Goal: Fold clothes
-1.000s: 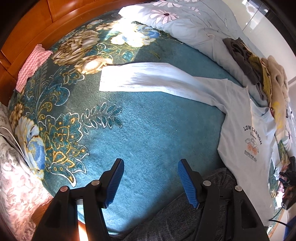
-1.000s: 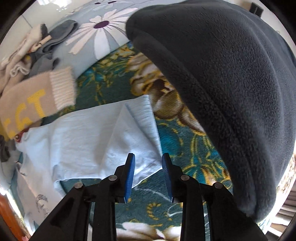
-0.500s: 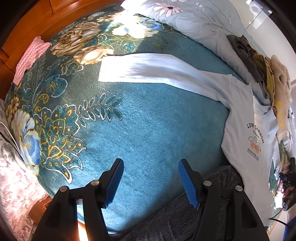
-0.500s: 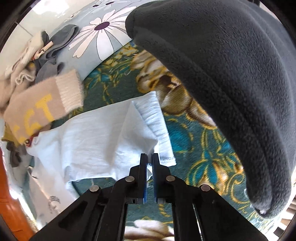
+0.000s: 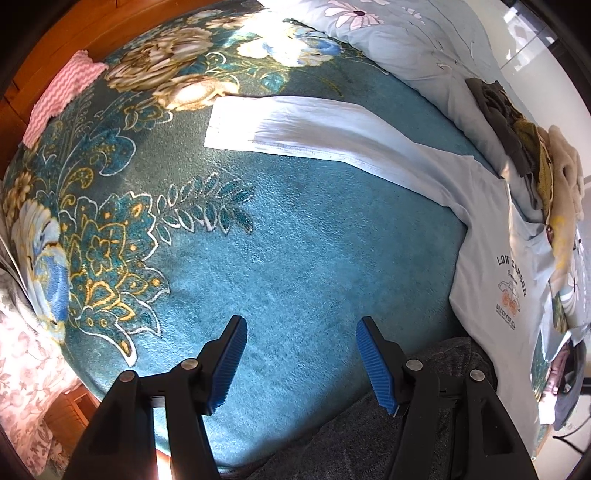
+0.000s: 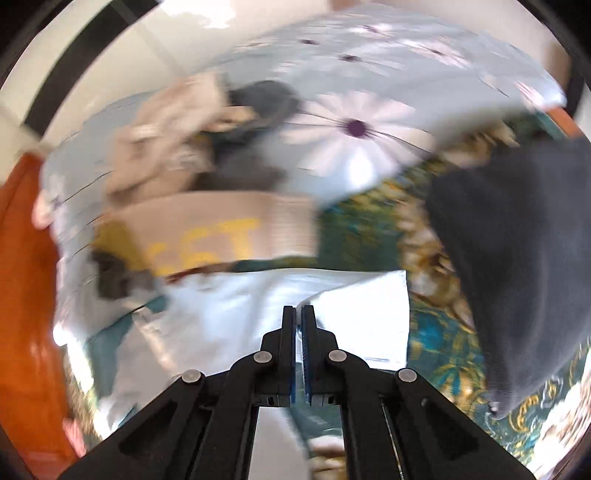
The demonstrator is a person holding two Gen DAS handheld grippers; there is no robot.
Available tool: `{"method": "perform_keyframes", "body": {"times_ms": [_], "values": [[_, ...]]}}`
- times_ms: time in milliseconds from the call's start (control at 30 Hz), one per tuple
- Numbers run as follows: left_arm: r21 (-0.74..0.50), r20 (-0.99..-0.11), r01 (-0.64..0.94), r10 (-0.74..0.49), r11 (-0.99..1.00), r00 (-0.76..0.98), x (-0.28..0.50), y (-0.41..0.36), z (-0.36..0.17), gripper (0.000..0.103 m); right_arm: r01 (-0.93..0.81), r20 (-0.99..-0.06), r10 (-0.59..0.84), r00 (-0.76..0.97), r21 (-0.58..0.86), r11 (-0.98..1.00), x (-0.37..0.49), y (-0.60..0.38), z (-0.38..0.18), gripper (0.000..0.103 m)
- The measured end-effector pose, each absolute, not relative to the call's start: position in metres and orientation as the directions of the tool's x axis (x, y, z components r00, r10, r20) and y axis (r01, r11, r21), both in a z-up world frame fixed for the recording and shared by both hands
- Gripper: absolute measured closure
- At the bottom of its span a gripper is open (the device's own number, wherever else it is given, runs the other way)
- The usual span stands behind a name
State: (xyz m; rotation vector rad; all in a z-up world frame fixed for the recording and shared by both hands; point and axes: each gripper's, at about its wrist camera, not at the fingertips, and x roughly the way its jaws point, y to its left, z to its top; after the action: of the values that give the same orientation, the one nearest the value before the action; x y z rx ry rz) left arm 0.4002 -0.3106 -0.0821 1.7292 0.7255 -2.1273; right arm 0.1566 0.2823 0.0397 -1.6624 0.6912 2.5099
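Observation:
A light blue T-shirt (image 5: pixel 491 236) with a "LOW CARBON" print lies on the teal floral blanket (image 5: pixel 295 240), its long folded part stretching toward the left. My left gripper (image 5: pixel 301 328) hangs open above bare blanket, with nothing between its blue pads. In the blurred right wrist view, my right gripper (image 6: pixel 299 312) is shut on an edge of the T-shirt (image 6: pixel 365 314). The cloth rises in a fold to the tips, lifted off the blanket.
A pile of clothes (image 5: pixel 535 155) sits on the pale daisy duvet (image 5: pixel 406 40) at the right, with a beige sweater with yellow letters (image 6: pixel 221 229). A pink cloth (image 5: pixel 59 96) lies by the wooden headboard (image 5: pixel 44 33). A dark fleece sleeve (image 6: pixel 517 258) fills the right.
The right gripper's jaws closed on the T-shirt's edge and then rose with it, the view swinging up toward the duvet. The left gripper stayed open and sank slightly.

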Motion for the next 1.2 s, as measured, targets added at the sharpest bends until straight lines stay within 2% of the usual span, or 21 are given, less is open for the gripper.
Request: {"method": "perform_keyframes", "body": {"times_ms": [233,433,567,933,1200], "values": [[-0.214,-0.966,0.549,0.092,-0.808,-0.242,0.399,-0.325,-0.085,0.038,0.006,-0.864,-0.362,-0.349,0.384,-0.923,0.124,0.160,0.065,0.100],[-0.218,-0.964,0.580,0.080,-0.785,-0.254,0.404,-0.341,-0.082,0.038,0.244,-0.884,-0.429,-0.188,0.381,-0.892,0.096,0.039,0.039,0.100],[-0.215,-0.964,0.603,0.068,-0.769,-0.257,0.405,-0.349,-0.082,0.038,0.359,-0.912,-0.402,-0.076,0.351,-0.865,0.082,-0.036,0.008,0.100],[-0.209,-0.966,0.631,0.059,-0.747,-0.250,0.398,-0.363,-0.089,0.038,0.426,-0.952,-0.295,0.083,0.301,-0.853,0.053,-0.164,-0.078,0.100],[-0.218,-0.961,0.633,0.052,-0.743,-0.270,0.378,-0.373,-0.091,0.038,0.361,-0.971,-0.210,0.114,0.238,-0.902,0.041,-0.177,-0.123,0.098]]}}
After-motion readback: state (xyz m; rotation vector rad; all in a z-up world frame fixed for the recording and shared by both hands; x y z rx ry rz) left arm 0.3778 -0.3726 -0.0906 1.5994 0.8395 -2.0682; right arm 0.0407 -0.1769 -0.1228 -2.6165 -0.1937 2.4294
